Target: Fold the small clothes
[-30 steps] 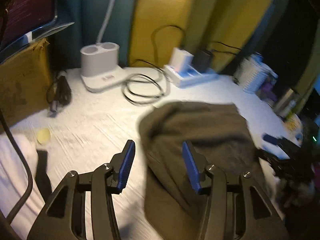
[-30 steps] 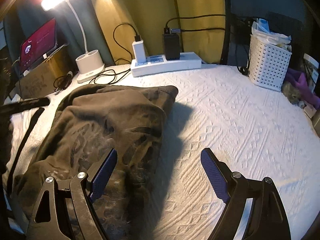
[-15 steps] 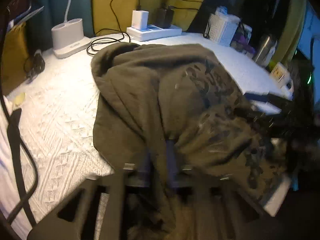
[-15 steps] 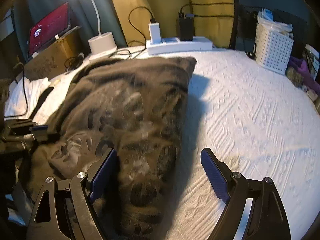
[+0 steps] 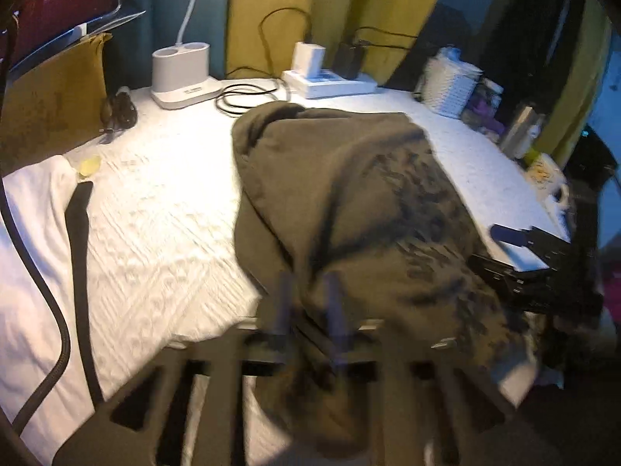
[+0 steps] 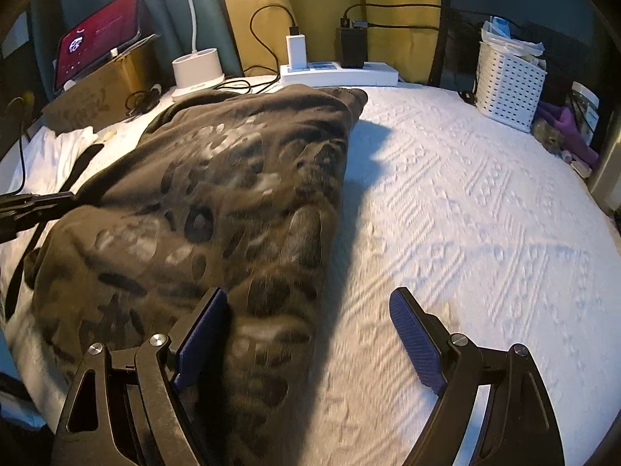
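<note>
While left gripper [image 5: 306,303] jaws are opening, fold of olive-brown patterned garment [image 5: 361,209] sits between blurred blue pads (pad contact not discernible through blur). Right gripper [image 6: 306,334] jaws spread wide, holding nothing; left pad beside garment's near edge, right pad over bare white textured cover [image 6: 485,202]. Garment lies in heap on cover, left of centre in right wrist view. Behind: lamp base [image 6: 198,70], power strip [image 6: 341,72], white basket [image 6: 508,81], tablet [image 6: 97,39].

bare bedspread [image 6: 485,213] right, power strip [image 6: 341,72], basket [image 6: 508,85] behind
</note>
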### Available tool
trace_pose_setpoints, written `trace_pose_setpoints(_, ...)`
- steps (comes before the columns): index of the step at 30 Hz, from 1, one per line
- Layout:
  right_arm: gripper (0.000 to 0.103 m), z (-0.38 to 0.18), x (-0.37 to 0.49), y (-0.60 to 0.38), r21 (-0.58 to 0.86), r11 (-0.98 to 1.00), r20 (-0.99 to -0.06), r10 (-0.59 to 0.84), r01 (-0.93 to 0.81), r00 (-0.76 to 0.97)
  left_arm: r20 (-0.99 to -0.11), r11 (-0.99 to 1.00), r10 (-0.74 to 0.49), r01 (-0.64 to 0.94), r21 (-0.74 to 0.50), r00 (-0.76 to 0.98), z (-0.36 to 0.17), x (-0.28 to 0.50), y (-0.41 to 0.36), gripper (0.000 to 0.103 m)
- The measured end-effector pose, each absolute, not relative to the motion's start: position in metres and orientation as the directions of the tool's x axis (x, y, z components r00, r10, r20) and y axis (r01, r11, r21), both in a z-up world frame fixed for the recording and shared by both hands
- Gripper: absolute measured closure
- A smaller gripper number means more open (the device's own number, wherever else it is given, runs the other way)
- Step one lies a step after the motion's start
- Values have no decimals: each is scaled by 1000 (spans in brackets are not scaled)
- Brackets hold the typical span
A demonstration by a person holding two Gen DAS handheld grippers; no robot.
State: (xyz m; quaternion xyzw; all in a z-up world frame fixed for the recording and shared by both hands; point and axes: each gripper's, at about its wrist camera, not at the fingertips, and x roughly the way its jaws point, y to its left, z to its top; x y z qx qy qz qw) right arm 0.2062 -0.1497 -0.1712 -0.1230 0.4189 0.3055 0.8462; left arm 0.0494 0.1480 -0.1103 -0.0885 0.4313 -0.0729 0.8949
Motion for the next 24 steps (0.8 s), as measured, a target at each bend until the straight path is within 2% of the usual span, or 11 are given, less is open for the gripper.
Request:
trace_pose_setpoints(1,16,-171,202,-152,48,781,-782,417,-623,462,-749,972,-218,69,-226,625,-108,42,146,50)
trace_pose_setpoints(6,16,-172,181,-158,43,773,-782,420,-633,460,-753,955,-289,125,-268,591,-120,21,131,50)
trace_pose_setpoints(7,16,-174,177,-159,37,773,-785,414,-633,460,-765,959,-277,117,-258,582,-125,20,128,58)
trace_pose_setpoints(8,16,-173,173,-159,29,775,-783,411,-632,467,-779,965,-256,111,-236,572,-130,19,125,70)
trace_pose_setpoints(9,16,-172,170,-160,18,775,-782,405,-632,473,-790,969,-243,111,-219,563,-135,18,123,86)
trace_pose_setpoints(12,16,-174,160,-164,-8,778,-783,386,-628,488,-783,975,-220,105,-196,581,-136,9,117,96)
trace_pose_setpoints(19,18,-176,136,-176,58,761,-772,445,-647,454,-774,980,-192,72,-187,603,-129,-11,119,98)
trace_pose_setpoints(21,43,-174,129,-176,92,734,-756,491,-672,433,-769,978,-200,78,-192,608,-126,-12,119,98)
trace_pose_setpoints(22,68,-173,127,-175,114,723,-750,512,-681,418,-768,978,-199,79,-191,609,-125,-13,119,98)
trace_pose_setpoints(24,80,-173,126,-173,152,716,-746,535,-682,396,-767,978,-199,77,-193,610,-125,-12,118,98)
